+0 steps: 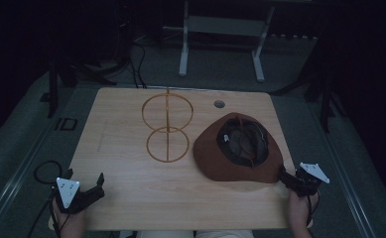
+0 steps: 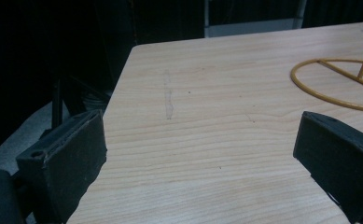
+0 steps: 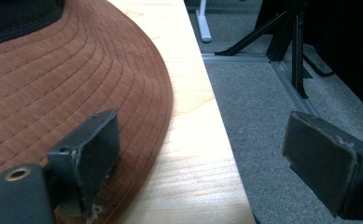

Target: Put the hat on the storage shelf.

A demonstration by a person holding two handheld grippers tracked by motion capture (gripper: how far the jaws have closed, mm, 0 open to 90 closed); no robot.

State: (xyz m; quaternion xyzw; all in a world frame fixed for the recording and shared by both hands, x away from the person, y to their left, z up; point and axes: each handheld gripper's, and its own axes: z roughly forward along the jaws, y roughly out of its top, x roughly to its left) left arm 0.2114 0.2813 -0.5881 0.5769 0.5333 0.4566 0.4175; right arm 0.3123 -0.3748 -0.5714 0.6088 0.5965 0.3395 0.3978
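Observation:
A rust-brown brimmed hat (image 1: 237,148) lies upside down on the right part of the wooden table (image 1: 121,148), its dark lining facing up. A yellow wire stand (image 1: 167,126) with two rings stands at the table's middle. My right gripper (image 1: 287,177) is open at the table's right front corner; its left jaw rests over the hat's brim (image 3: 67,93) and its right jaw hangs past the table edge. My left gripper (image 1: 89,188) is open and holds nothing at the front left; the bare tabletop (image 2: 202,140) lies between its jaws, the wire stand's base ring (image 2: 333,88) ahead to the right.
A round grommet (image 1: 219,104) sits in the table's far right. Beyond the table stand a white frame (image 1: 220,44) and dark tripod legs (image 3: 286,42) on grey carpet. Cables (image 1: 44,171) trail off the front left corner.

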